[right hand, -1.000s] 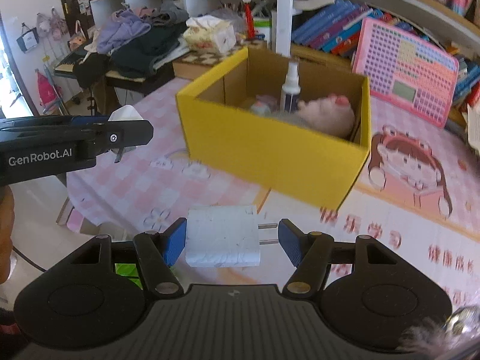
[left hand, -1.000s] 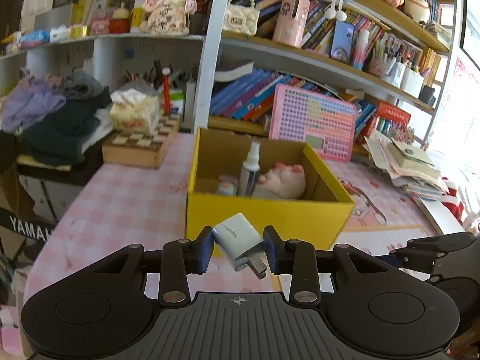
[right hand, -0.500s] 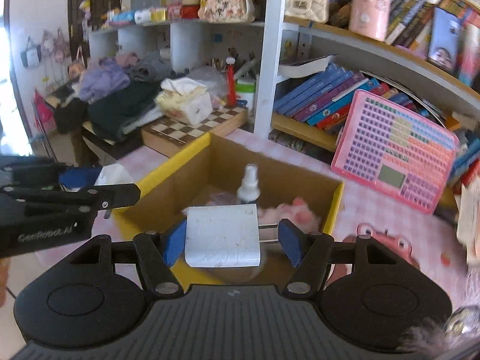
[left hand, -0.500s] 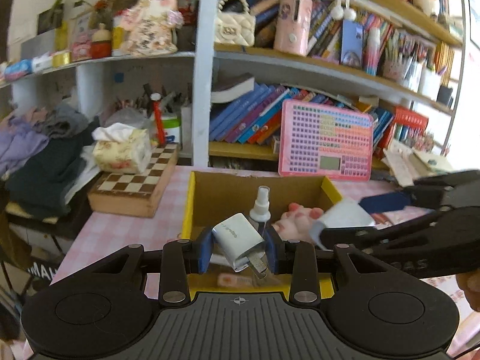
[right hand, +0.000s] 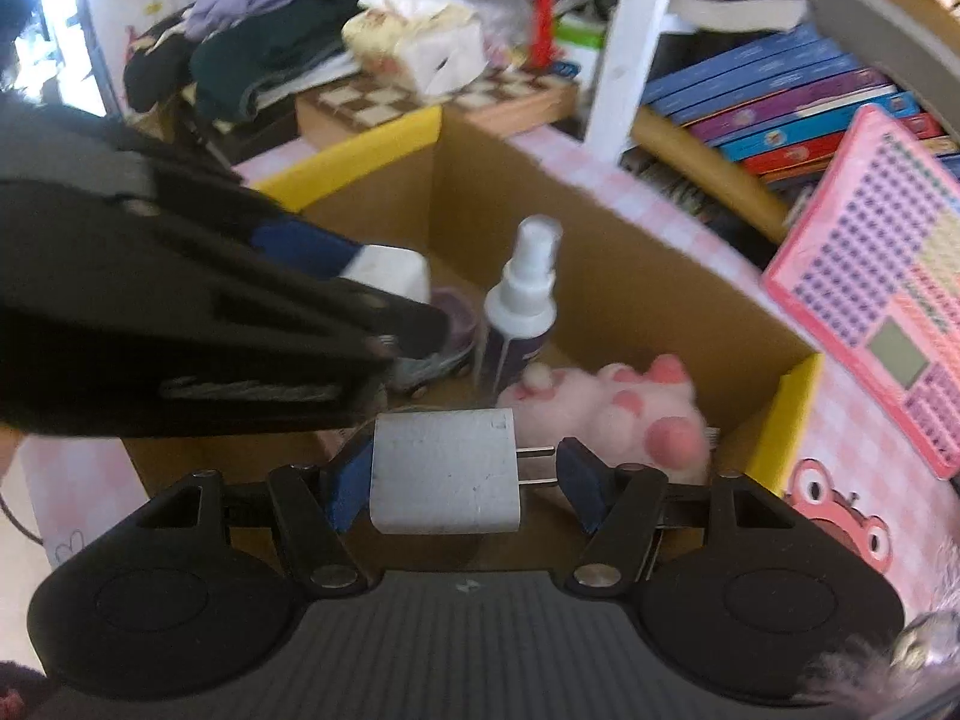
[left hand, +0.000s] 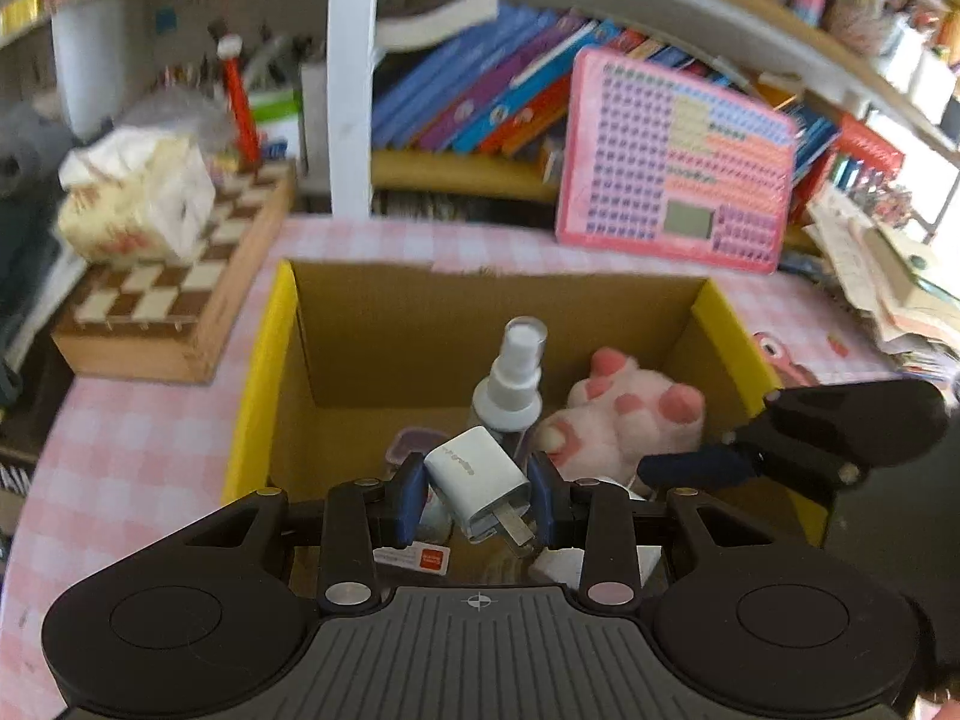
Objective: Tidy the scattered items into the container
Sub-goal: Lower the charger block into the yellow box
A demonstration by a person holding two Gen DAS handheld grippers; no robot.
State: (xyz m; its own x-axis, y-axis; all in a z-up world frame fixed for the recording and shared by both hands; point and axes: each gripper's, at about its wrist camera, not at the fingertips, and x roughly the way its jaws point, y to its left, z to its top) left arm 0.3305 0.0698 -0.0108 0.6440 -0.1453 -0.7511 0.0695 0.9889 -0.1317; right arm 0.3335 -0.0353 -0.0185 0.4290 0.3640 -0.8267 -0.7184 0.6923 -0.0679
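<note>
The left gripper (left hand: 478,489) clamps a small white charger (left hand: 479,483), tilted, prongs toward the camera. The right gripper (right hand: 454,471) pinches a larger white plug (right hand: 444,471) lengthwise, one pad on its body, the other on its prongs. Both hang over the open yellow box (left hand: 259,372), which stands on the pink checked table (left hand: 138,438). Inside the box stand a spray bottle (left hand: 510,384) and, beside it, a pink plush pig (left hand: 624,420), a small purple-lidded pot (left hand: 411,443) and a white card (left hand: 414,558).

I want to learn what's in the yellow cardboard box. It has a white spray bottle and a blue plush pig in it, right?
Almost. The plush pig is pink, not blue, as the left wrist view shows. The white spray bottle does stand beside it inside the yellow cardboard box.
</note>
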